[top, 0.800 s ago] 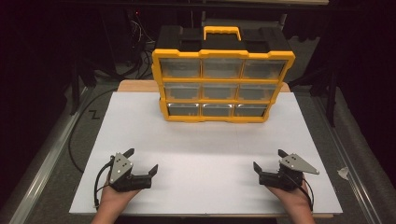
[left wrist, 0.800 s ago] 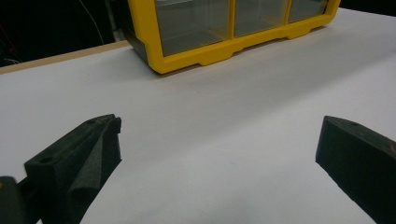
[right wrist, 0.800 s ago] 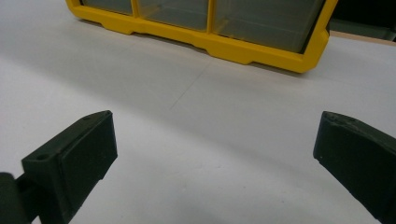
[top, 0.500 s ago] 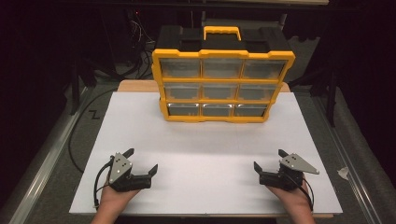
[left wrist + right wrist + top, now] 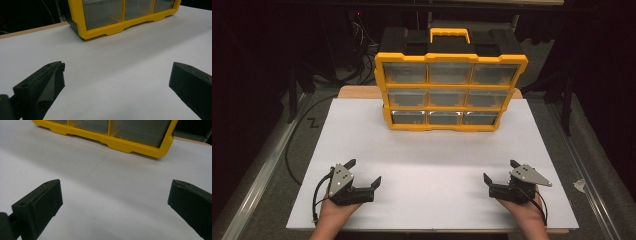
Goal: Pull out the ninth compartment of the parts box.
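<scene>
Fingers [image 5: 43, 82] of the left gripper [image 5: 363, 172] stand spread wide with nothing between them but bare white board, and those of the right gripper [image 5: 501, 171] are just as wide apart and just as empty; neither gripper has hold of anything. Both rest low at the near edge of the white board [image 5: 432, 165], one at each side, each carried by a hand [image 5: 332, 212] that comes in from the bottom of the high view.

Well apart from them, at the far end of the board, stands the yellow drawer cabinet [image 5: 451, 90], upright, front facing the person. It has a black top with a yellow carrying handle [image 5: 450, 35] and three rows of three clear drawers [image 5: 449, 73]. As far as the high view tells, every drawer sits flush in its frame; none is pulled out. What the drawers hold is too dim to make out. In the left gripper view the cabinet's lower left corner shows ahead of the jaws, and in the right gripper view its lower right corner does.

My judgement is that the work on the cabinet has not begun: no drawer is open, nothing lies out on the board, and both grippers are far from it. All of it is left: reach across the board, take a drawer front, and draw it out.
</scene>
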`<act>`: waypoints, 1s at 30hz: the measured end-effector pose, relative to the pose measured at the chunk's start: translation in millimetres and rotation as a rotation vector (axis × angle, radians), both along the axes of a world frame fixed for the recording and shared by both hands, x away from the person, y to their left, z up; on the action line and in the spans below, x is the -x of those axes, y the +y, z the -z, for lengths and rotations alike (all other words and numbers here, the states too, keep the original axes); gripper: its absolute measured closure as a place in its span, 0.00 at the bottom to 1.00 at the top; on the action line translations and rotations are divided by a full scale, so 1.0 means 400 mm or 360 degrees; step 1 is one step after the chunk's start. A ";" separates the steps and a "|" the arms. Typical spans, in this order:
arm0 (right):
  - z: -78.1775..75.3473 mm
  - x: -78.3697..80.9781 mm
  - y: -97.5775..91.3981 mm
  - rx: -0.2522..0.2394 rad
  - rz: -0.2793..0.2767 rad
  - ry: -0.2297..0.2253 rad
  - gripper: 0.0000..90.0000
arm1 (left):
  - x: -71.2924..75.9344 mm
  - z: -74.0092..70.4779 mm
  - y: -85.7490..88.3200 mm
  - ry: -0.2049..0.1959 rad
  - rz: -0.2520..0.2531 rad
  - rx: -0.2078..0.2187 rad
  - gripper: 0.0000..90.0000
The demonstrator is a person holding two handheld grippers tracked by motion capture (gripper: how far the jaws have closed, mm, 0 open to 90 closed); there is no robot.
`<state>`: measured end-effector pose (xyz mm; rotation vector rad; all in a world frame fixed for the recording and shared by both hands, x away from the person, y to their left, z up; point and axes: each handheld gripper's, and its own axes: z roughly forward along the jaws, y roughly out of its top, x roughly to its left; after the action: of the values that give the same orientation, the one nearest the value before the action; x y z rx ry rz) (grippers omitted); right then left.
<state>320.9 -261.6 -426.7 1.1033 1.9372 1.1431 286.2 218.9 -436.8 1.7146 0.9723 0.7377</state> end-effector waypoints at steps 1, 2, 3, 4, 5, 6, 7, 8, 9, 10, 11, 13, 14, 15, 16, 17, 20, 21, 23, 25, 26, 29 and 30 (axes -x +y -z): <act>0.000 -0.001 0.000 0.0001 0.0001 0.0002 0.01 | 0.000 0.000 0.000 0.0000 0.0002 0.0000 0.01; 0.001 -0.002 0.000 0.0007 0.0002 0.0000 0.01 | 0.000 0.000 0.000 -0.0002 0.0004 -0.0002 0.01; 0.001 -0.003 0.000 0.0010 0.0002 0.0001 0.01 | 0.000 0.000 0.000 -0.0002 0.0006 -0.0004 0.01; 0.001 -0.003 0.001 0.0012 0.0002 0.0002 0.01 | 0.000 0.000 0.000 -0.0002 0.0008 -0.0005 0.01; 0.001 -0.004 0.001 0.0015 0.0007 0.0002 0.01 | 0.000 0.000 0.000 -0.0002 0.0009 -0.0006 0.01; 0.001 -0.005 0.002 0.0016 0.0012 0.0004 0.01 | 0.000 0.000 -0.001 -0.0003 0.0008 -0.0006 0.01; 0.001 -0.006 0.002 0.0016 0.0013 0.0004 0.01 | 0.000 0.000 0.000 -0.0004 0.0008 -0.0004 0.01; 0.000 -0.007 0.002 0.0016 0.0015 0.0001 0.01 | 0.000 0.000 -0.001 -0.0005 0.0008 0.0000 0.01; 0.000 -0.008 0.002 0.0018 0.0016 -0.0002 0.01 | 0.000 0.000 -0.001 -0.0008 0.0010 0.0000 0.01; 0.000 -0.009 0.003 0.0021 0.0014 -0.0006 0.01 | 0.000 0.000 -0.001 -0.0008 0.0010 0.0000 0.00; 0.000 -0.009 0.003 0.0021 0.0014 -0.0006 0.01 | 0.000 0.000 -0.001 -0.0009 0.0011 0.0000 0.00; 0.000 -0.014 0.005 0.0024 0.0015 -0.0006 0.01 | 0.000 0.001 -0.001 -0.0014 0.0013 0.0002 0.00; 0.000 -0.015 0.006 0.0031 0.0011 -0.0010 0.01 | 0.000 0.001 -0.001 -0.0014 0.0013 0.0002 0.00; 0.000 -0.016 0.007 0.0039 0.0015 -0.0015 0.01 | 0.001 0.000 -0.001 -0.0018 0.0012 0.0007 0.00; -0.001 -0.018 0.008 0.0038 0.0016 -0.0016 0.01 | 0.001 0.000 -0.001 -0.0017 0.0014 0.0012 0.00; -0.001 -0.019 0.009 0.0036 0.0019 -0.0017 0.01 | 0.001 0.000 -0.001 -0.0017 0.0014 0.0012 0.00; -0.002 -0.025 0.011 0.0038 0.0030 -0.0012 0.01 | 0.000 0.000 0.001 -0.0031 0.0003 0.0019 0.00; -0.002 -0.028 0.011 0.0044 0.0034 -0.0012 0.01 | 0.000 0.000 0.001 -0.0031 0.0003 0.0023 0.00; -0.002 -0.035 0.013 0.0047 0.0038 -0.0010 0.01 | 0.000 0.000 0.002 -0.0030 0.0003 0.0026 0.00; -0.001 -0.043 0.015 0.0048 0.0046 -0.0004 0.01 | 0.000 0.000 0.002 -0.0028 0.0004 0.0030 0.00; -0.001 -0.048 0.017 0.0050 0.0050 -0.0002 0.01 | 0.000 0.000 0.002 -0.0027 0.0005 0.0032 0.00; -0.001 -0.063 0.023 0.0058 0.0055 0.0011 0.01 | 0.000 0.001 0.002 -0.0021 0.0007 0.0033 0.00; 0.000 -0.068 0.025 0.0062 0.0058 0.0016 0.01 | 0.000 0.001 0.001 -0.0020 0.0006 0.0032 0.00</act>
<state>348.3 -251.5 -426.6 1.1210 1.9314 1.0777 286.4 219.5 -437.4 1.6919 0.9650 0.7331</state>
